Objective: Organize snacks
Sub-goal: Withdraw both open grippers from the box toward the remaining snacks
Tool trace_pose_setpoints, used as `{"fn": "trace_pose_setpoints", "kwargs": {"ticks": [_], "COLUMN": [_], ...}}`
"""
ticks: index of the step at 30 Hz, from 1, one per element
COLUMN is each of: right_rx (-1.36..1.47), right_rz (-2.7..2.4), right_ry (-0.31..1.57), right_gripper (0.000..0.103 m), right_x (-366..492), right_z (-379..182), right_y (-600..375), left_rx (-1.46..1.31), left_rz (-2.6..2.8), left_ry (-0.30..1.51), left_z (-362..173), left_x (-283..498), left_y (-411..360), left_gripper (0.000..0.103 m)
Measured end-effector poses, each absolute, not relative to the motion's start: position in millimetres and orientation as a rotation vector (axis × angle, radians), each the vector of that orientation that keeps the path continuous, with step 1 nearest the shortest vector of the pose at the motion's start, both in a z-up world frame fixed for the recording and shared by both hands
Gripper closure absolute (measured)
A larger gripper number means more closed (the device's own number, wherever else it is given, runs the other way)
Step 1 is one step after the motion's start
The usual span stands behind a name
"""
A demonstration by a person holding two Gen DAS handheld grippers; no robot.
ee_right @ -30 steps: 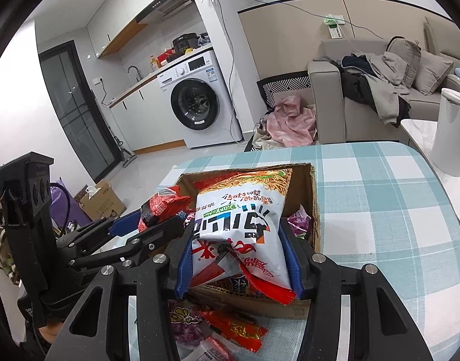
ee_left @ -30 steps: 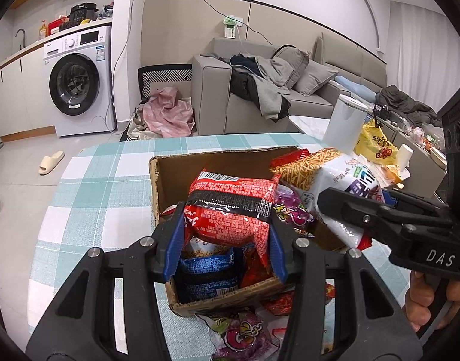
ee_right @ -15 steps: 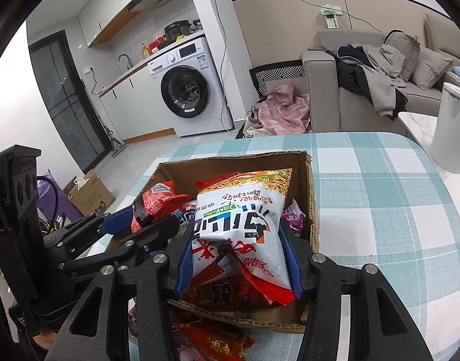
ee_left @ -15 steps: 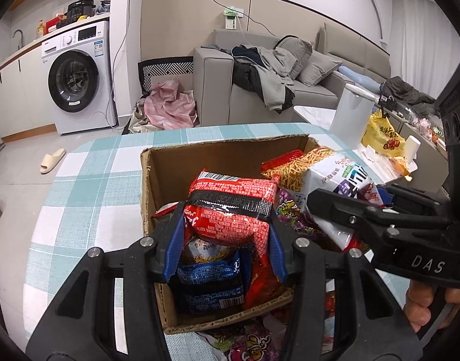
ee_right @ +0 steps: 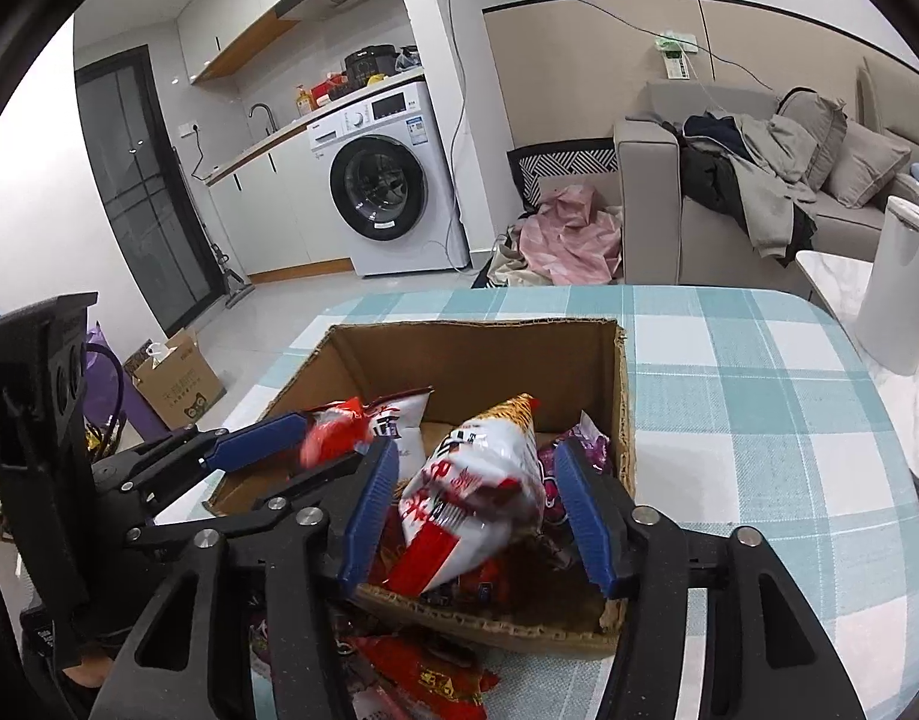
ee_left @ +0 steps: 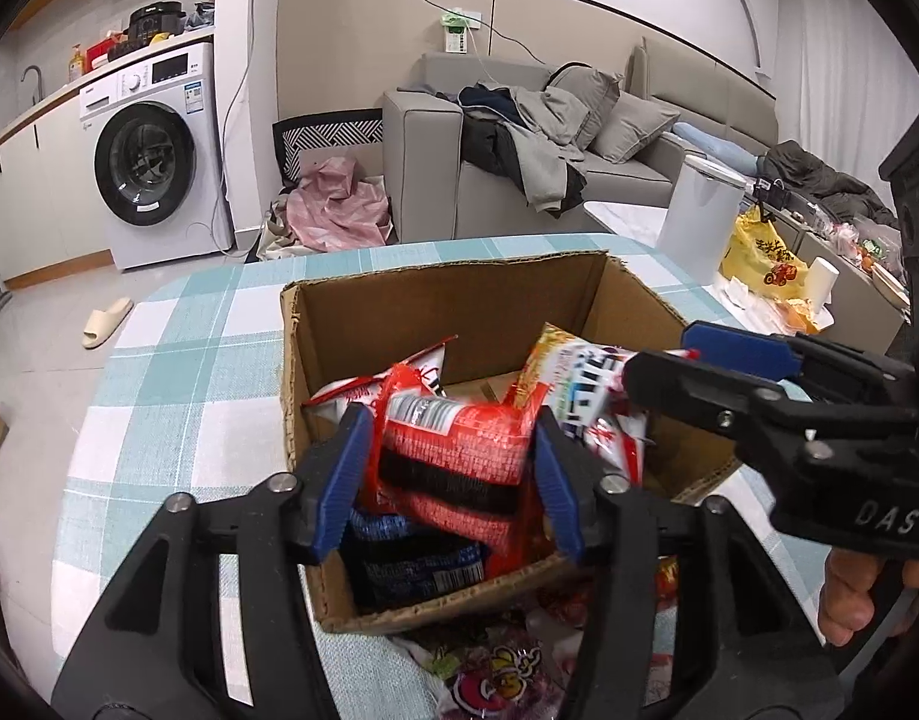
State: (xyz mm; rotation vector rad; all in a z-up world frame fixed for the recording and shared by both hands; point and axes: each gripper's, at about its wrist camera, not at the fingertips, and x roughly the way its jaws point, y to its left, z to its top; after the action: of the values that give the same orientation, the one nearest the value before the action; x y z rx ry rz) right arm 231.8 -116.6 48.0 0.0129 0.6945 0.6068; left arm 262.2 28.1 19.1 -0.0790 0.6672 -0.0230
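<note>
An open cardboard box (ee_left: 441, 306) (ee_right: 471, 354) stands on the checked table and holds several snack packets. My left gripper (ee_left: 453, 468) is shut on a red and black packet (ee_left: 453, 450) above the box's near left part. My right gripper (ee_right: 477, 504) is open; a white and red noodle-snack bag (ee_right: 477, 480) lies loose and tilted between its fingers, dropping into the box's right side. The right gripper also shows in the left wrist view (ee_left: 729, 372), and the left gripper in the right wrist view (ee_right: 267, 438).
Loose snack packets (ee_left: 495, 672) (ee_right: 423, 672) lie on the teal checked tablecloth (ee_right: 729, 420) in front of the box. A white canister (ee_right: 897, 288) stands at the table's right. Beyond are a sofa (ee_left: 579, 138) and a washing machine (ee_left: 153, 162).
My right gripper has opened and let go of the white noodle-snack bag, which tips down into the box. Both grippers have lowered over the box; the left still holds its red packet.
</note>
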Motion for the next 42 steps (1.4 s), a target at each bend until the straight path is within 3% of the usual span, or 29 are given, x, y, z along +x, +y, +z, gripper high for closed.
{"fn": "trace_pose_setpoints", "kwargs": {"ticks": [3,5,7,12,29,42], "right_rx": [0.012,0.019,0.036,0.027,0.034,-0.002], "right_rz": [0.605,0.606,0.615,0.648,0.658,0.625], "right_ry": [0.676,0.666,0.659,0.653,0.678,0.764], "right_gripper": [0.035,0.03,0.015,0.001,0.0,0.0], "right_x": [225,220,215,201,161,137], "right_z": [53,56,59,66,74,43], "right_y": [-122,-127,-132,-139,-166,-183], "left_rx": [-0.067,-0.064,-0.06,-0.073,-0.098,-0.09], "left_rz": [-0.009,-0.013,-0.004,-0.013,-0.007,-0.025], "left_ry": [0.64,0.617,0.607,0.586,0.578,0.616], "left_z": [26,33,38,52,67,50], "left_x": [251,240,231,207,128,99], "left_y": [27,28,27,28,31,16], "left_gripper": [0.026,0.019,0.018,0.001,0.001,0.001]}}
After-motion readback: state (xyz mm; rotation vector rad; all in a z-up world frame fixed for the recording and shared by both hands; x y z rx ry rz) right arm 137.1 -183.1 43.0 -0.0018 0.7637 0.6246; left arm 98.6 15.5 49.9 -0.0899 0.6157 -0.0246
